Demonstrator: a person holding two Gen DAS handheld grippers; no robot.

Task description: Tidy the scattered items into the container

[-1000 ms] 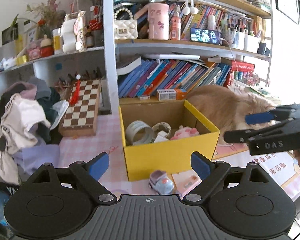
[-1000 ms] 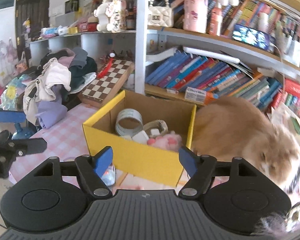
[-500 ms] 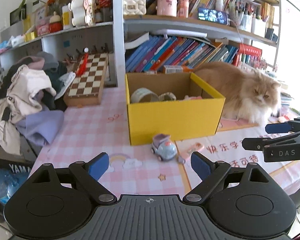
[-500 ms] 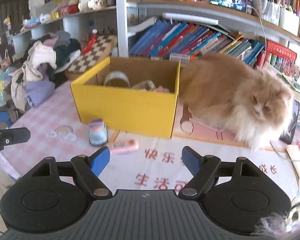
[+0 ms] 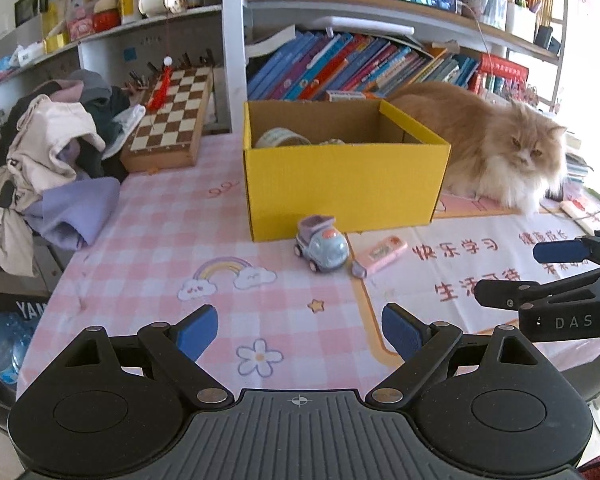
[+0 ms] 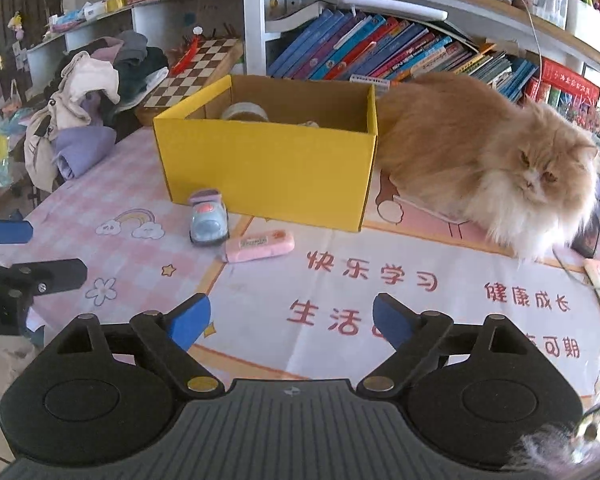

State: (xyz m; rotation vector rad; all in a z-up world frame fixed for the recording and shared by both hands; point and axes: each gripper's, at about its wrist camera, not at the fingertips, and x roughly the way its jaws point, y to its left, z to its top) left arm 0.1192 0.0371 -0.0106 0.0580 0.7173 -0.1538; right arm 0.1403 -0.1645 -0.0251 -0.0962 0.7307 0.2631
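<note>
A yellow cardboard box [image 5: 346,184] [image 6: 268,174] stands open on the table with a tape roll [image 5: 278,139] [image 6: 244,112] and other small items inside. A pale blue toy car [image 5: 322,244] [image 6: 208,218] and a pink eraser-like block [image 5: 380,256] [image 6: 260,246] lie on the tablecloth just in front of the box. My left gripper [image 5: 300,332] is open and empty, held back from them. My right gripper [image 6: 292,320] is open and empty too. Its fingers also show at the right edge of the left wrist view [image 5: 556,276].
A fluffy orange cat [image 5: 496,148] [image 6: 488,156] sits right of the box. A chessboard [image 5: 172,124] and a heap of clothes [image 5: 52,160] lie at the left. Bookshelves [image 5: 360,64] stand behind. The table edge [image 5: 48,312] is at the left, with water bottles [image 5: 0,352] below.
Both grippers have pulled back and down from above the box, so the toy car and pink block now show farther ahead. The cat has turned its head toward me.
</note>
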